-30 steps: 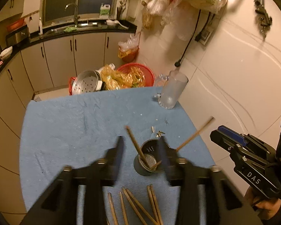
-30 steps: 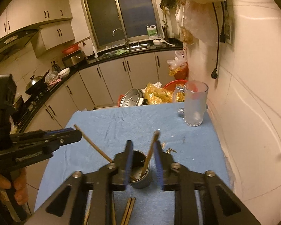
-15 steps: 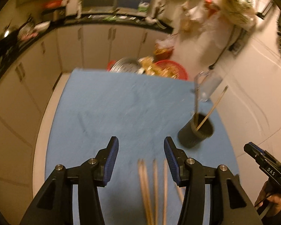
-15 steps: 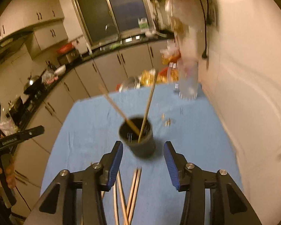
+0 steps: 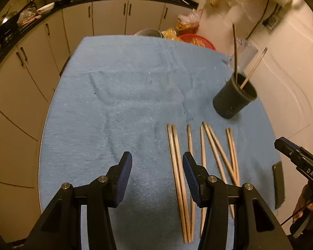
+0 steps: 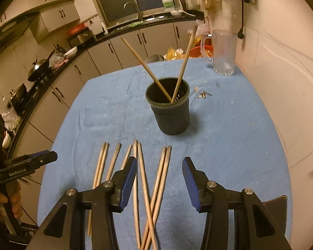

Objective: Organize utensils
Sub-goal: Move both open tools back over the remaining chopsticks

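Observation:
A dark round holder [image 6: 170,106] stands on the blue cloth with two wooden chopsticks [image 6: 183,62] leaning in it; it also shows at the right in the left wrist view [image 5: 233,99]. Several loose chopsticks [image 6: 154,183] lie in a row in front of it, some crossed; in the left wrist view the loose chopsticks [image 5: 178,166] lie by the right finger. My left gripper [image 5: 156,174] is open and empty, just left of the row. My right gripper [image 6: 159,179] is open and empty, low over the crossed chopsticks.
A frosted glass mug [image 6: 224,52] stands at the table's far right by the wall. Small scraps [image 6: 202,94] lie behind the holder. The blue cloth [image 5: 123,95] covers the table. A red basket [image 5: 198,40] and metal pot [image 5: 149,33] sit beyond the far edge. Kitchen cabinets curve at left.
Both grippers have opened and pulled back from the holder toward the near edge. The two chopsticks stay in the holder. The row of loose chopsticks has come into full view.

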A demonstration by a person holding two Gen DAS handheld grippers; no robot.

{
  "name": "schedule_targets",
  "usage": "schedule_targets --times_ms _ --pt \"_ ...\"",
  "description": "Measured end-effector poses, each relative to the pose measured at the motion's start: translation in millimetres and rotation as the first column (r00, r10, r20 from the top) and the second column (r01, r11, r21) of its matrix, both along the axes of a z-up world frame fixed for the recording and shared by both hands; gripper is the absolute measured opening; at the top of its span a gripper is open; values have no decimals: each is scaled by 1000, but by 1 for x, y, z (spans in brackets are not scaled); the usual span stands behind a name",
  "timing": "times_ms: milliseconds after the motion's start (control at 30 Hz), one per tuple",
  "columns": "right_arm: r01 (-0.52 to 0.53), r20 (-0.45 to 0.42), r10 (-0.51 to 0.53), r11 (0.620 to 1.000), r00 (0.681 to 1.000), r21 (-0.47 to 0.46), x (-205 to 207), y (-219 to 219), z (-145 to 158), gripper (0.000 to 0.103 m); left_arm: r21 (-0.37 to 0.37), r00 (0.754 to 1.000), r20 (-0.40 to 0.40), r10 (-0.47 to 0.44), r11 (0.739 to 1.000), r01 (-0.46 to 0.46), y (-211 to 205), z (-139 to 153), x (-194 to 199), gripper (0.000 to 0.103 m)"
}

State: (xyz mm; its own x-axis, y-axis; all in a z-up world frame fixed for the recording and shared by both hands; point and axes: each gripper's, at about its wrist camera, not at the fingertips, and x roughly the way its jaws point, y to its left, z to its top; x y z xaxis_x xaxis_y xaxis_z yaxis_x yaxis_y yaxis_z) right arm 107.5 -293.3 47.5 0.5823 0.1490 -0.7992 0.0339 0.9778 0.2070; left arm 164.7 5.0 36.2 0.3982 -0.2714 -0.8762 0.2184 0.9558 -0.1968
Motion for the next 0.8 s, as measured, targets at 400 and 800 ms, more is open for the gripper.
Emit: schedule_targets --times_ms 400,800 --pt "-9 -89 9 1000 996 -8 9 -4 -38 49 74 997 -70 -37 996 42 -36 -50 34 51" --pt "-35 -133 32 999 991 -19 22 -7 -57 49 134 992 -120 -23 990 39 -57 -77 54 47"
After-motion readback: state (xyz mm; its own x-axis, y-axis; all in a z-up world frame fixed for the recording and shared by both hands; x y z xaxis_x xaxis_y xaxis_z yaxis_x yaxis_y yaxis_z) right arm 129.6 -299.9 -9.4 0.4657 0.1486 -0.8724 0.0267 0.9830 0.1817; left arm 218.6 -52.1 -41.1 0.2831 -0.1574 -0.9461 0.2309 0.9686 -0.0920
